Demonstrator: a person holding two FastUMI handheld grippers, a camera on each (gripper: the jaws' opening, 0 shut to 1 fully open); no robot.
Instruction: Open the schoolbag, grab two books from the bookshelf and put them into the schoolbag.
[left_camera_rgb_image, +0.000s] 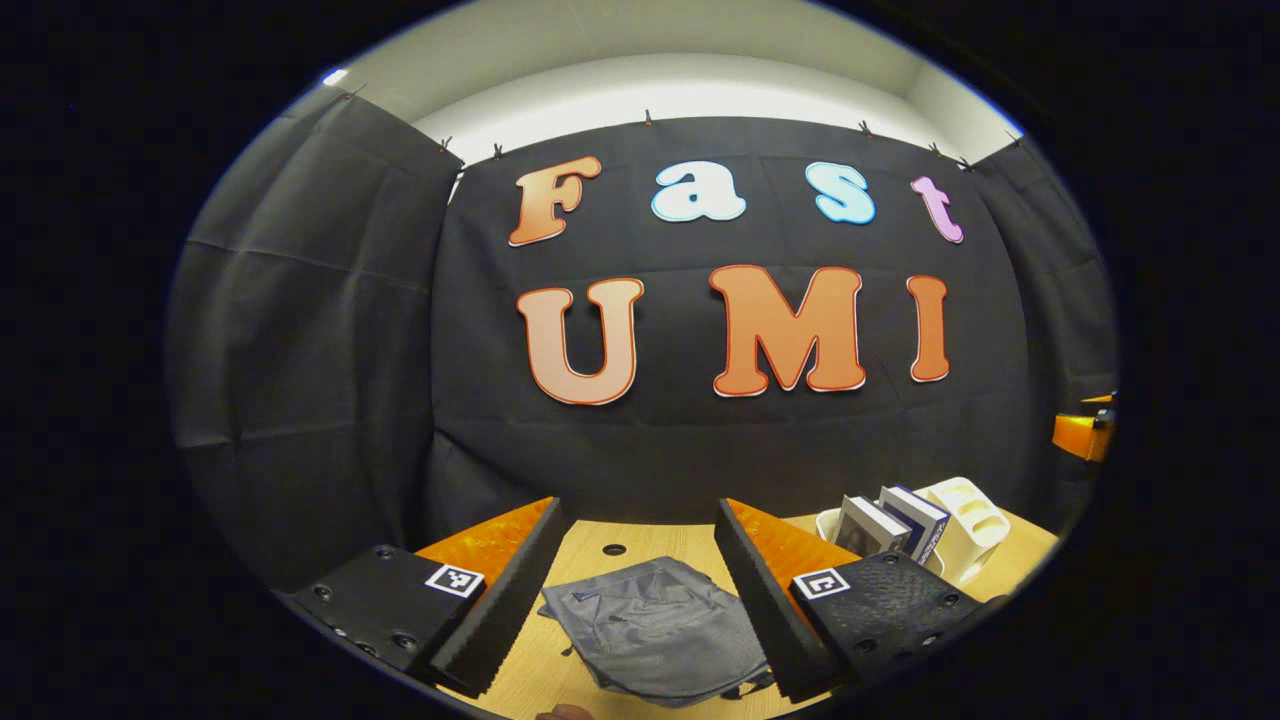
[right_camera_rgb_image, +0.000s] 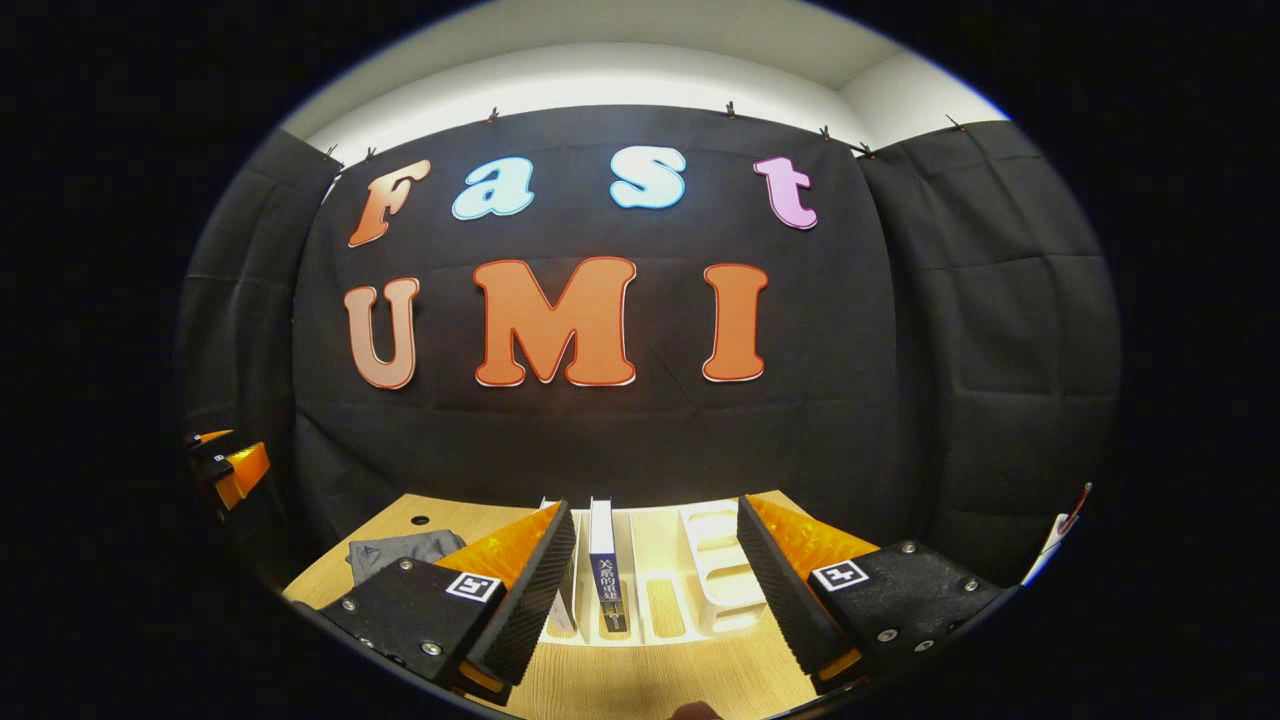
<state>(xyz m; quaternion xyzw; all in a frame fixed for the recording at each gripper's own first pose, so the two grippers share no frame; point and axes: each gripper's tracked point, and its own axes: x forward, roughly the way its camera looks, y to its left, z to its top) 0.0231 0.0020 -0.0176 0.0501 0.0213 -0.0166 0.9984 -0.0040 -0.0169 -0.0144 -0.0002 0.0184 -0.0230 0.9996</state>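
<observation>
— What are you seeing around you, biggest things first?

— I'm facing the black cloth wall (left_camera_rgb_image: 700, 440), hanging in soft folds behind the far edge of the wooden table (right_camera_rgb_image: 640, 680). The table is pale, grained board with a small round hole near the back. In the left gripper view its surface is running off to both sides of the schoolbag (left_camera_rgb_image: 655, 625), with bare wood between the bag and the wall.

— And the bag itself?

— It's lying flat on the table, grey fabric, soft and creased, with stitched pocket seams. It's showing between the fingers of my left gripper (left_camera_rgb_image: 640, 600), lower and farther off, not touching them. Whether it's zipped, I cannot tell.

— Where are the books?

— They're standing upright in the white bookshelf (right_camera_rgb_image: 725, 580), a smooth moulded rack with slotted compartments, sitting at the back of the table to the right of the bag. In the right gripper view a dark blue book (right_camera_rgb_image: 602, 570) is standing in one slot, and a white book (right_camera_rgb_image: 562, 610) is standing beside it, partly behind my left finger. The slots to the right are open.

— How are you holding the tools?

— My right gripper (right_camera_rgb_image: 655, 590) is hovering in front of the rack, jaws spread wide, gripping nothing. My left gripper is spread just as wide, also holding nothing. The ridged black pads (left_camera_rgb_image: 505, 600) are touching nothing.
</observation>
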